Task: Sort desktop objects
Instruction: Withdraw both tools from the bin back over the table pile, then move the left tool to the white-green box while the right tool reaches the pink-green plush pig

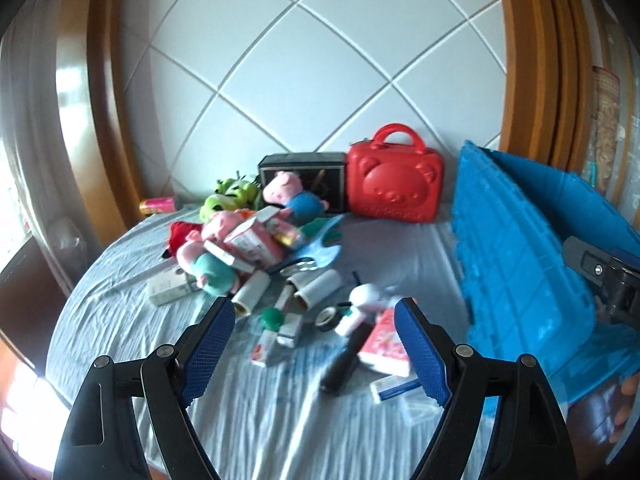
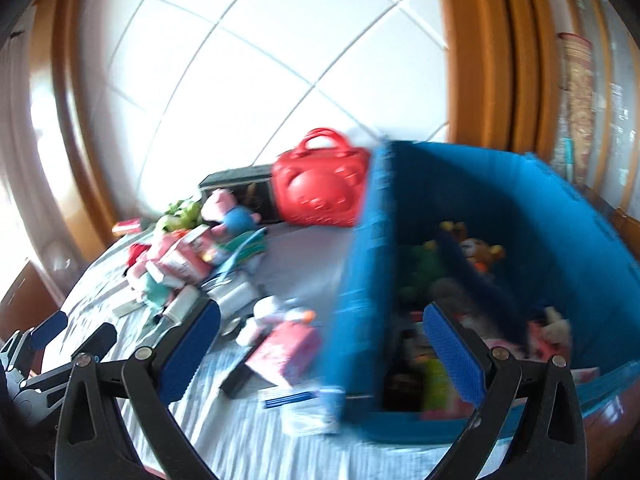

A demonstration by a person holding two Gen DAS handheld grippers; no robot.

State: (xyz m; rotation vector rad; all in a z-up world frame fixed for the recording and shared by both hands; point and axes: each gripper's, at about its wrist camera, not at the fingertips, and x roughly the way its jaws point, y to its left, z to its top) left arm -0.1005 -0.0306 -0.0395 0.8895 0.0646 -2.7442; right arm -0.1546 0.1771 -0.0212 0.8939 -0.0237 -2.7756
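Note:
A heap of plush toys and small boxes lies on the grey-blue cloth. Nearer are white rolls, a green-capped bottle, a black handle and a pink pack. My left gripper hangs open above these, holding nothing. A big blue crate stands at the right with toys inside. My right gripper is open and empty over the crate's near left wall. The left gripper also shows at that view's far left.
A red bear-face case and a black box stand at the back against a white tiled wall. A pink can lies at the far left. Wooden frames flank the wall. The cloth's front edge is close below both grippers.

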